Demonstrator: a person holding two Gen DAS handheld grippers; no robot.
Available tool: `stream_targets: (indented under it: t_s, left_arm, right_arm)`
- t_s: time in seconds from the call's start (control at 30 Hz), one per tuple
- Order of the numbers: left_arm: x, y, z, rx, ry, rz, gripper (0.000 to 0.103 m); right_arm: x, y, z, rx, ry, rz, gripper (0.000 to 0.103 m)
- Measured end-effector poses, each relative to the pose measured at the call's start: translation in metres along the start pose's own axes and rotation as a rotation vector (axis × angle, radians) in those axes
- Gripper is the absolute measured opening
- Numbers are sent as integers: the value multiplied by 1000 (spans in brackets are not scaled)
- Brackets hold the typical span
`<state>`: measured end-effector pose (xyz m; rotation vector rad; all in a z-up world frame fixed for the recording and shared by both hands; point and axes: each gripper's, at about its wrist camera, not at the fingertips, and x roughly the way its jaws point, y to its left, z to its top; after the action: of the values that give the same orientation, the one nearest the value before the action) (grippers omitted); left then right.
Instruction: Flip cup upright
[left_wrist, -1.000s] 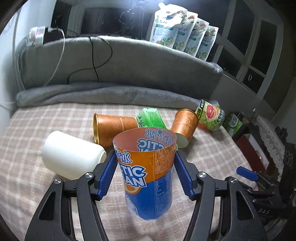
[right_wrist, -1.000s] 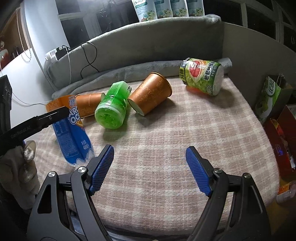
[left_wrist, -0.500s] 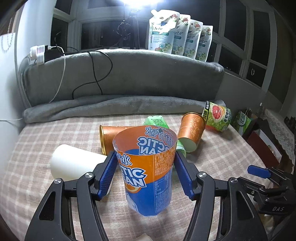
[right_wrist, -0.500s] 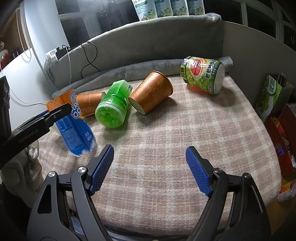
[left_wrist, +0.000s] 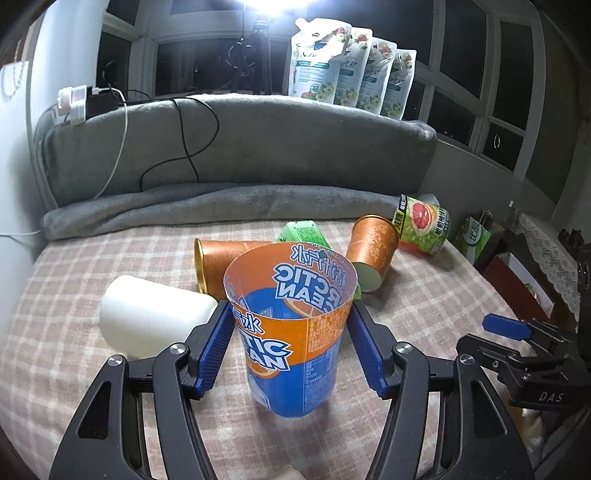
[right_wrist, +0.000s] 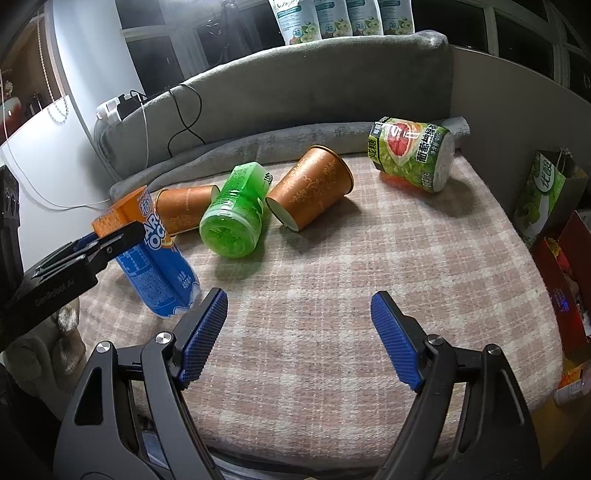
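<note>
My left gripper (left_wrist: 290, 341) is shut on an orange-and-blue cup (left_wrist: 291, 332), open mouth up, nearly upright, its base at the checked cloth (left_wrist: 92, 258). The right wrist view shows the same cup (right_wrist: 159, 258) tilted slightly, its base on the cloth, with a left finger (right_wrist: 88, 251) across it. My right gripper (right_wrist: 297, 339) is open and empty over the front of the cloth, right of the cup.
Lying on their sides: a white cup (left_wrist: 151, 325), two brown paper cups (right_wrist: 310, 188) (right_wrist: 184, 212), a green cup (right_wrist: 236, 214) and a grapefruit-print cup (right_wrist: 412, 157). A grey padded wall (left_wrist: 240, 147) runs behind. Boxes and bags (right_wrist: 546, 192) sit off the right edge.
My left gripper has lowered and levelled the orange-and-blue cup, bringing it from a tilt to nearly upright with its base on the cloth. The right gripper has stayed still and open.
</note>
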<state>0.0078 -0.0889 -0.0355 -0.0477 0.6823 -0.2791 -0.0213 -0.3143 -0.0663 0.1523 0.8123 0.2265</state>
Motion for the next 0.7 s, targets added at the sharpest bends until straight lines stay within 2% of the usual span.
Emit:
stream_targets:
  t_s: [0.37,0.53,0.7]
  left_arm:
    - [-4,-1,-7,-2,46,-55,63]
    - [-4,5,-8,-33,84,-102,70]
    - [-3,6,-8,-36,111,-125,72]
  right_arm:
    - [-4,4,1,-6,-12,10,83]
    - [-6,5,2,-6,-15,19,83]
    - [-9,8,4,-10,-21,26,83]
